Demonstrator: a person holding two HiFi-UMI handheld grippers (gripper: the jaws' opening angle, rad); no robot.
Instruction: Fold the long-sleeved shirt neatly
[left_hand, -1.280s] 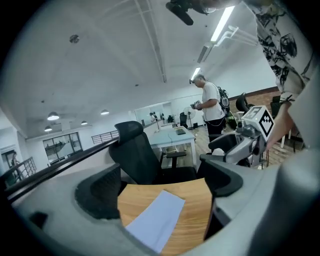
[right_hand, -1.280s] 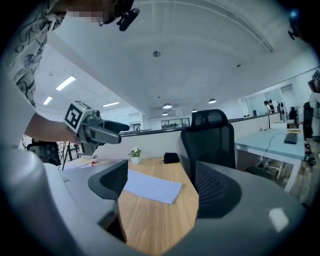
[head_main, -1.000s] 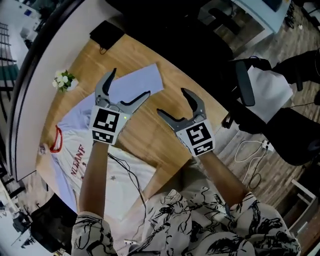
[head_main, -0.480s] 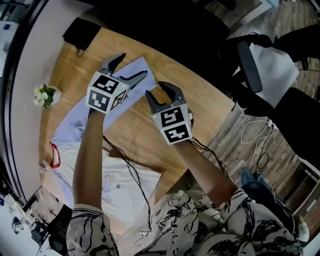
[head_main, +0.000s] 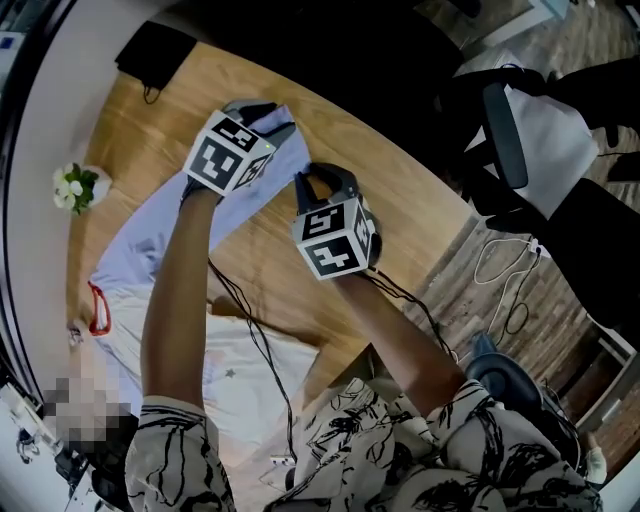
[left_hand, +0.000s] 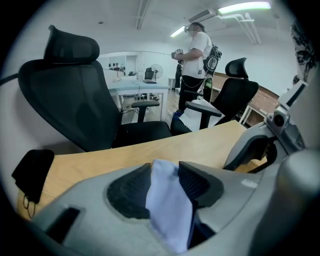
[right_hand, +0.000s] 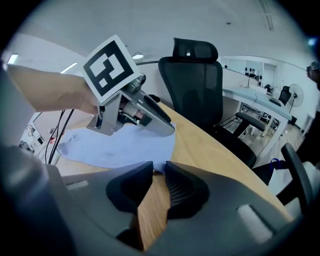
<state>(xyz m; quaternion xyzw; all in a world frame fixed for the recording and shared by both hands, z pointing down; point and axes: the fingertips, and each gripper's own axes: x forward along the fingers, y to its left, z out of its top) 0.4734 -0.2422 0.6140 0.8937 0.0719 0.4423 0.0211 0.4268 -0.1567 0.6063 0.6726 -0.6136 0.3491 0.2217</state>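
The long-sleeved shirt (head_main: 245, 375) lies spread flat on the wooden tabletop (head_main: 290, 290), body toward the near edge, with one sleeve (right_hand: 120, 145) stretched out toward the far edge. Both tools are set down at that sleeve's end. The left tool (head_main: 268, 115) has just been closing, and a fold of pale cloth is clamped between its ribbed pads, bunched and standing up through the gap. The right tool (head_main: 325, 182) has likewise just been closing. Its jaws are drawn nearly together, with bare wood showing between the pads. The sleeve's edge is caught only at the very tips, so the hold is judged shallow. The cloth is judged thin, light and limp: it is expected to drape and sag between the two holds, not keep any line. A slip from the right tips is considered possible. The cuff corners are taken as the proper places of hold, so that the sleeve can be carried taut and laid straight across the body.
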